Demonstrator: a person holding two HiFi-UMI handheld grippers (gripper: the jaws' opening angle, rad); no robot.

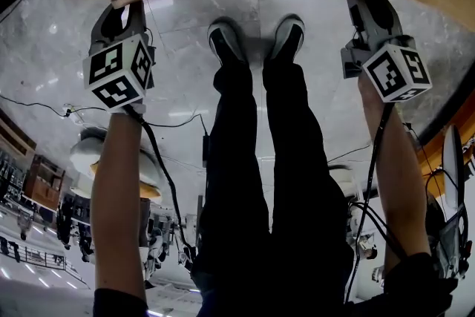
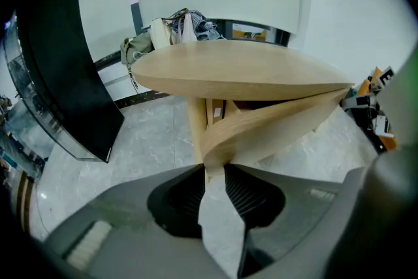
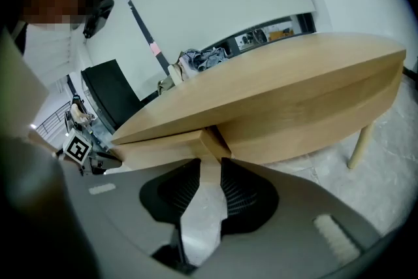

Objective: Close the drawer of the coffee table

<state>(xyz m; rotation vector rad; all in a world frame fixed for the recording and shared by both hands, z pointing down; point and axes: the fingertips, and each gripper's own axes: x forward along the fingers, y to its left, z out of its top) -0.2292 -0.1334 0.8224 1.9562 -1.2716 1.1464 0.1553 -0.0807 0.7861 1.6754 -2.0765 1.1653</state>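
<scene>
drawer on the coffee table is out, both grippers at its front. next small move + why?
Probably push both grippers level toward the table, sliding the drawer in evenly. It sticks out from under the tabletop, and the left gripper and right gripper each appear closed on its front edge, one near each end.

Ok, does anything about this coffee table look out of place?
Yes. The drawer sticks out from under the oval tabletop, and its front is angled away from the table's edge instead of flush with it. Nothing else stands out.
</scene>
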